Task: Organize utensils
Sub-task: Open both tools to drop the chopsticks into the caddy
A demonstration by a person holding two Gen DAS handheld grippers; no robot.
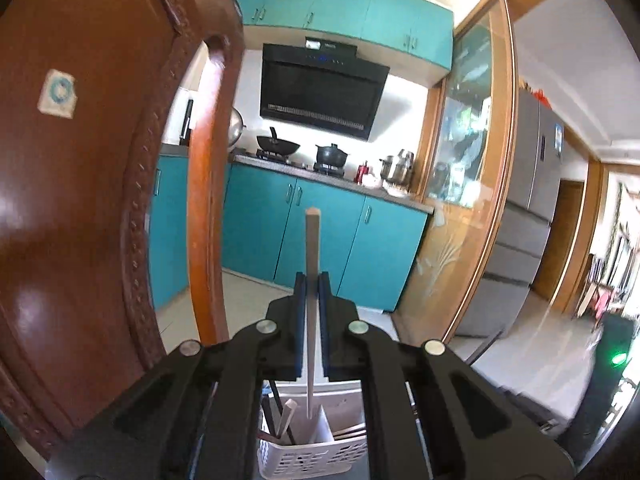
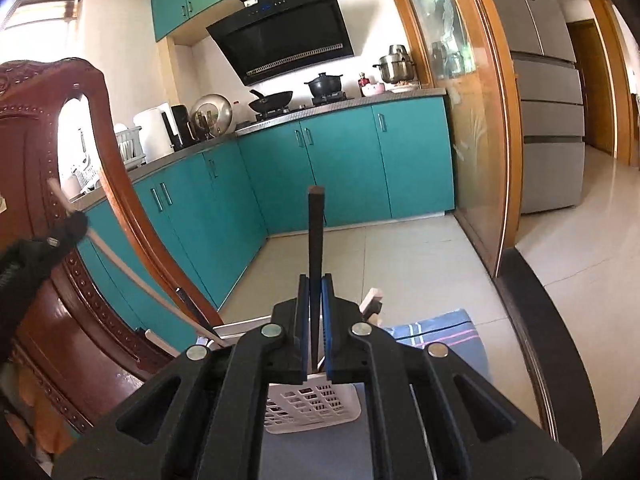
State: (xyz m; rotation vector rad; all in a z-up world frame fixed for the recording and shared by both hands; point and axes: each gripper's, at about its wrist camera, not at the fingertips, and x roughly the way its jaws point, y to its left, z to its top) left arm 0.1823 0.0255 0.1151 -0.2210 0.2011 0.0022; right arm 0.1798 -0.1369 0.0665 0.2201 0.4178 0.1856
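My left gripper (image 1: 312, 280) is shut on a pale chopstick (image 1: 312, 248) held upright, its lower end over a white slotted utensil basket (image 1: 312, 456). The basket holds several pale and dark sticks. My right gripper (image 2: 315, 282) is shut on a dark chopstick (image 2: 315, 240), also upright, its lower end reaching toward the same basket (image 2: 308, 408). In the right wrist view the left gripper (image 2: 74, 226) shows at the left edge, shut on its pale chopstick (image 2: 120, 264), which slants down into the basket.
A carved brown wooden chair back (image 1: 80, 200) stands close on the left, also in the right wrist view (image 2: 48, 280). A blue striped cloth (image 2: 440, 332) lies behind the basket. Teal kitchen cabinets (image 2: 340, 160), a stove with pans and a fridge (image 2: 548, 112) are far off.
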